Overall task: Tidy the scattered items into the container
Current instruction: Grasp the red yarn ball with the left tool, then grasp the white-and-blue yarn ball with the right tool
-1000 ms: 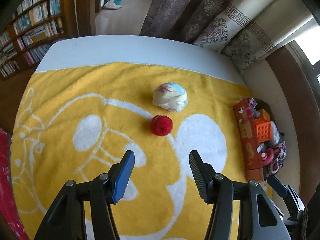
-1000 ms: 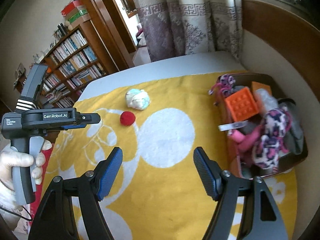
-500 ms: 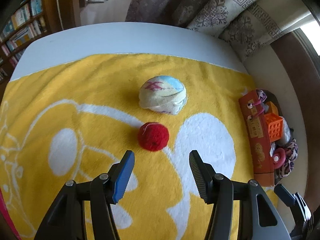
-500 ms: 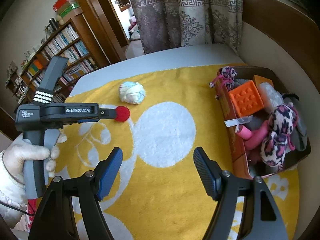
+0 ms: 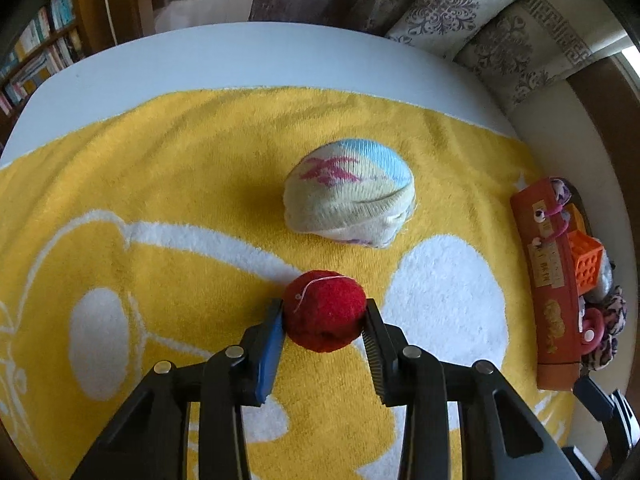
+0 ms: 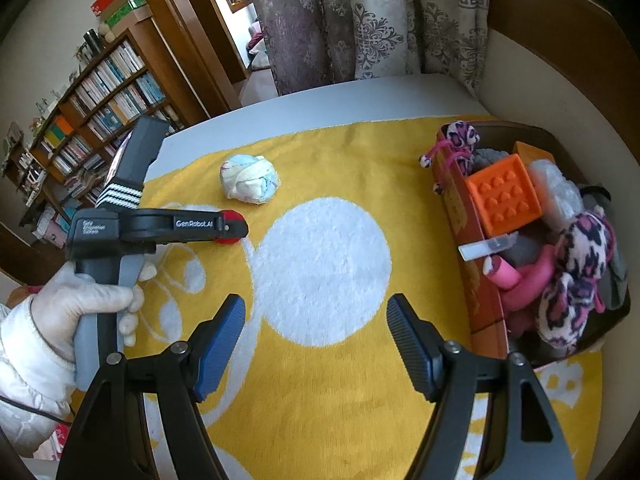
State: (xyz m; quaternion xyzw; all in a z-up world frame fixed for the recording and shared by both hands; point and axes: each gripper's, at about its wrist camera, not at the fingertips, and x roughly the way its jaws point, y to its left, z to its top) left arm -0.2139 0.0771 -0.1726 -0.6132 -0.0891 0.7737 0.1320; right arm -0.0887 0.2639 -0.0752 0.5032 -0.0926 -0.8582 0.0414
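Note:
A red fuzzy ball [image 5: 324, 312] lies on the yellow towel, and my left gripper [image 5: 323, 318] is shut on it, one finger on each side. In the right wrist view the ball [image 6: 231, 227] is mostly hidden behind the left gripper [image 6: 236, 227]. A rolled pale sock ball [image 5: 349, 194] lies just beyond it, also seen in the right wrist view [image 6: 249, 178]. The orange-brown container [image 6: 472, 248] full of toys stands at the right edge; it shows in the left wrist view [image 5: 548, 280]. My right gripper [image 6: 316, 326] is open and empty above the towel.
The yellow and white towel [image 6: 320, 272] covers a white table [image 5: 240, 60]. Curtains [image 6: 360, 20] hang behind and a bookshelf [image 6: 100, 92] stands at the left. The container holds an orange block [image 6: 504, 196] and a pink leopard plush [image 6: 572, 280].
My left gripper moved forward and down to the red ball and closed on it. The right gripper stayed open and barely moved.

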